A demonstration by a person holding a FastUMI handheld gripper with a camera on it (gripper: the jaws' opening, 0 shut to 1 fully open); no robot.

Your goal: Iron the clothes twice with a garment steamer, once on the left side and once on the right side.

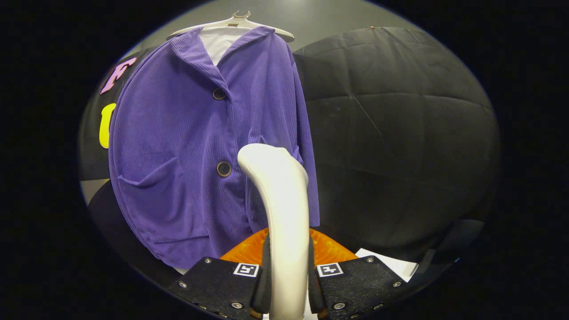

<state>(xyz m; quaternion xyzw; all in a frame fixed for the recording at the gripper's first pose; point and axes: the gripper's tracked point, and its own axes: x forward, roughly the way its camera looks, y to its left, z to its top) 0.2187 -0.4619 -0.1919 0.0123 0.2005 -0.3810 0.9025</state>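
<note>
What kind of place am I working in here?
Likely a cloth-walled booth staged for garment steaming: a purple jacket hangs on a white hanger against black cloth, and the gripper is shut on the steamer.

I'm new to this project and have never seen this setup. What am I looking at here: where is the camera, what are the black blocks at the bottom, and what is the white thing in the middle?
The camera rides on a hand-held gripper that a person carries, and it looks forward along the gripper's two fingers. The black blocks with small square markers are those fingers. They are closed on the white handle of a garment steamer, which rises between them. An orange part shows just behind the handle, low down. Beyond the steamer hangs a purple corduroy jacket with dark buttons, on a pale hanger, over a white garment. The steamer's head stands in front of the jacket's lower front; whether it touches the cloth cannot be told.
</note>
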